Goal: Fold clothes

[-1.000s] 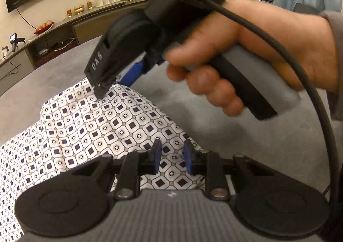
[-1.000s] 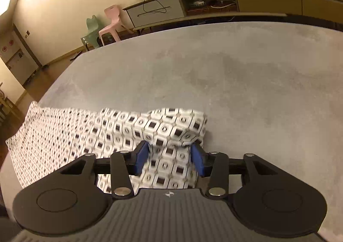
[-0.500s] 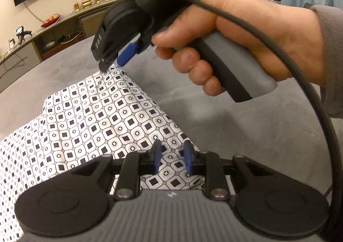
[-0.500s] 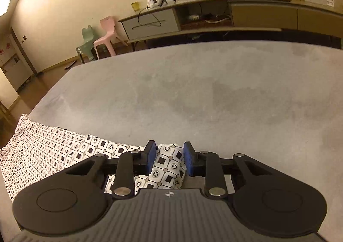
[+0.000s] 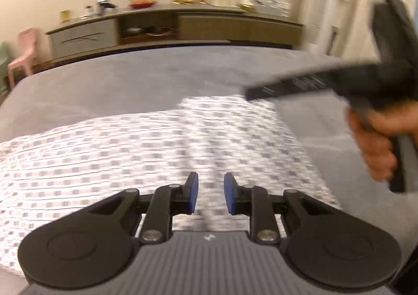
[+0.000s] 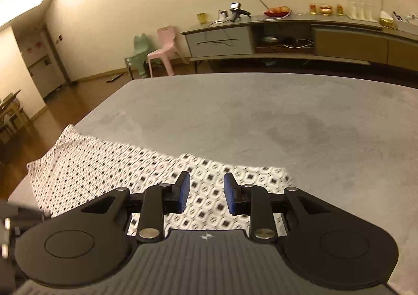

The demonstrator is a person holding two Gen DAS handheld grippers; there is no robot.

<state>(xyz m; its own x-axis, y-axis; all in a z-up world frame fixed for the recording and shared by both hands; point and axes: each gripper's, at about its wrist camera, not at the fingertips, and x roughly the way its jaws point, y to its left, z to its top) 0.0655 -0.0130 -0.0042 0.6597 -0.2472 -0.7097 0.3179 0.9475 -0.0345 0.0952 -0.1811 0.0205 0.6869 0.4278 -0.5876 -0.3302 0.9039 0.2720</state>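
Since the earlier frames we note both grippers have lifted off the black-and-white patterned cloth point(image 6: 109, 172), which lies flat on the grey table point(image 6: 287, 122). Left gripper point(image 5: 210, 197) jaws stand apart, empty; right gripper point(image 6: 206, 195) jaws, narrowed earlier, likewise. Only the left view shows the right hand point(image 5: 378, 143).

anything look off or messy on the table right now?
Nothing spilled or damaged. The patterned cloth lies on the grey table with a raised crease running down its middle, and its far edge is stepped rather than straight. The left view is motion-blurred.
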